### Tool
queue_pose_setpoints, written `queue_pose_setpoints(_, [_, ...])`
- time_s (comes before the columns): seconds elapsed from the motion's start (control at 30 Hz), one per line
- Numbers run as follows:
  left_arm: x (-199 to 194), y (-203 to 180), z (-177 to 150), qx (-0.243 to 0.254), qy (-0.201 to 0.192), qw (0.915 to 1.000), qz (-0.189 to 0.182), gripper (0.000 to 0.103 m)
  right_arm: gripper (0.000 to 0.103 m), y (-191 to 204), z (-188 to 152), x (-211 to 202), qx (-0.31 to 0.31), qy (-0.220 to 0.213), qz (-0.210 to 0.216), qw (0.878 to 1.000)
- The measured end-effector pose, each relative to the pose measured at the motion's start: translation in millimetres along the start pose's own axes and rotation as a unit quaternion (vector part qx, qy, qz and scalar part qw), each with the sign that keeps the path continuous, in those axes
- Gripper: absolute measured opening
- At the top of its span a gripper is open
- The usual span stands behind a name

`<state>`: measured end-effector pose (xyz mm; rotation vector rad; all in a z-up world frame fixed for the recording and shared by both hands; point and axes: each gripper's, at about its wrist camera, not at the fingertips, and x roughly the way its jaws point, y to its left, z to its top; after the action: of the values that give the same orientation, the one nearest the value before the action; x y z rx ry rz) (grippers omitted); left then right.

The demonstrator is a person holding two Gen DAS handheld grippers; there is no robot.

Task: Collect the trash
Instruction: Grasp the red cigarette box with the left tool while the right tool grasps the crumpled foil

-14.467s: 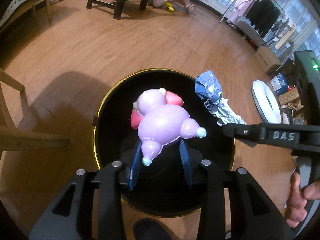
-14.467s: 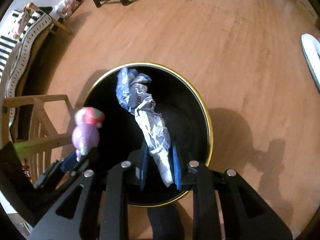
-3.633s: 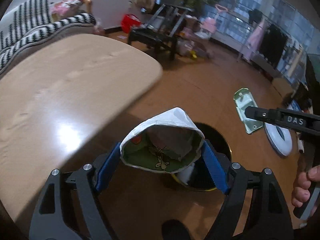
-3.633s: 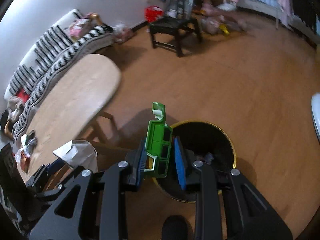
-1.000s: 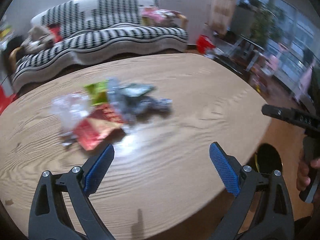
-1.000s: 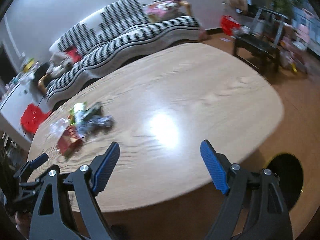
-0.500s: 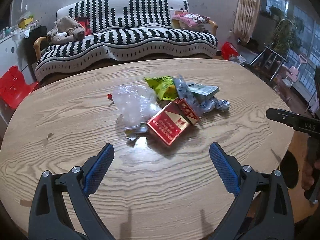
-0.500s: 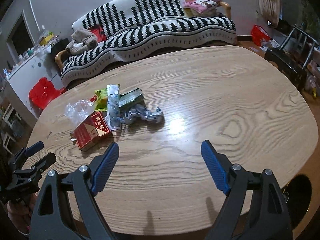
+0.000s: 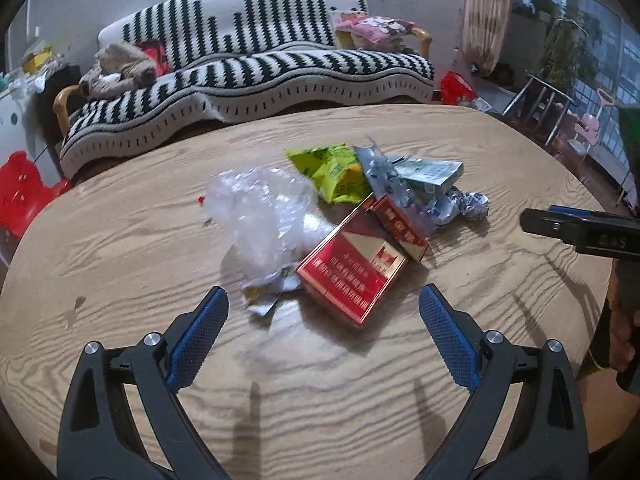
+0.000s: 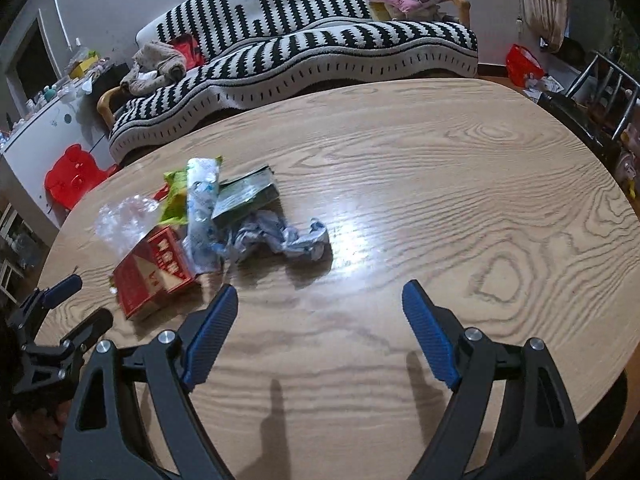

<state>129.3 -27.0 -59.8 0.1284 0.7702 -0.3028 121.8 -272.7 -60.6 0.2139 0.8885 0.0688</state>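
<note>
Both claws gape wide and empty: left claw (image 9: 323,308), right claw (image 10: 320,304). Best to straddle the red cigarette pack (image 9: 352,276) squarely on the tabletop (image 9: 360,400) before squeezing.

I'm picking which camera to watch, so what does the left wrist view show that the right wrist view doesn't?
Only the left wrist view shows the potted plant by the windows and the red carton close between the open left gripper fingers. Only the right wrist view shows the white cabinet at far left and the bare right half of the table ahead of the open right gripper. Both show the trash pile, including the crumpled wrapper, and the striped sofa.
</note>
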Motion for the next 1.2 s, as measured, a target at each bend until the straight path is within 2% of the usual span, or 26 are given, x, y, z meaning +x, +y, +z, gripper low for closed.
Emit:
queue_pose_setpoints(0.27, [22.7,-19.7,9.9,0.014,0.005,0.9999,-0.007,0.093,0.081,-1.6,8.0,36.5,-0.002,0.02,-0.011,1.0])
queue_pose_setpoints(0.5, [50.7,-28.5,14.8,0.019,0.026,0.9995,-0.003,0.093,0.081,4.5,19.1,62.9,-0.05,0.032,-0.048,0.997])
queue_pose_setpoints(0.7, [61.7,-31.8,17.9,0.022,0.036,0.9991,-0.006,0.093,0.079,8.0,23.6,73.8,-0.079,0.033,-0.042,0.995])
queue_pose_setpoints(0.77, [61.8,-34.9,17.7,0.025,0.038,0.9989,-0.011,0.092,0.074,10.4,24.2,74.4,-0.087,0.03,-0.037,0.995])
queue_pose_setpoints(0.83, [61.8,-38.4,17.0,0.033,0.041,0.9986,-0.011,0.087,0.059,13.4,25.5,73.9,-0.091,0.029,-0.034,0.995])
queue_pose_setpoints(0.87, [60.1,-41.2,16.4,0.038,0.041,0.9984,-0.013,0.081,0.051,15.1,26.1,73.2,-0.092,0.029,-0.03,0.995])
queue_pose_setpoints(0.9, [58.7,-42.2,16.1,0.04,0.041,0.9982,-0.017,0.07,0.034,17.4,26.0,71.9,-0.093,0.03,-0.025,0.995])
queue_pose_setpoints(0.93, [55.9,-43.8,15.4,0.042,0.04,0.998,-0.024,0.069,0.016,18.1,25.8,71.1,-0.093,0.033,-0.023,0.995])
queue_pose_setpoints(1.03, [52.3,-45.6,14.9,0.037,0.048,0.9971,-0.046,0.066,0.006,18.4,22.9,64.6,-0.09,0.035,-0.017,0.995])
queue_pose_setpoints(1.2, [39.3,-51.1,10.6,0.049,0.047,0.997,-0.038,0.064,0.003,13.6,16.7,40.9,-0.082,0.027,-0.016,0.996])
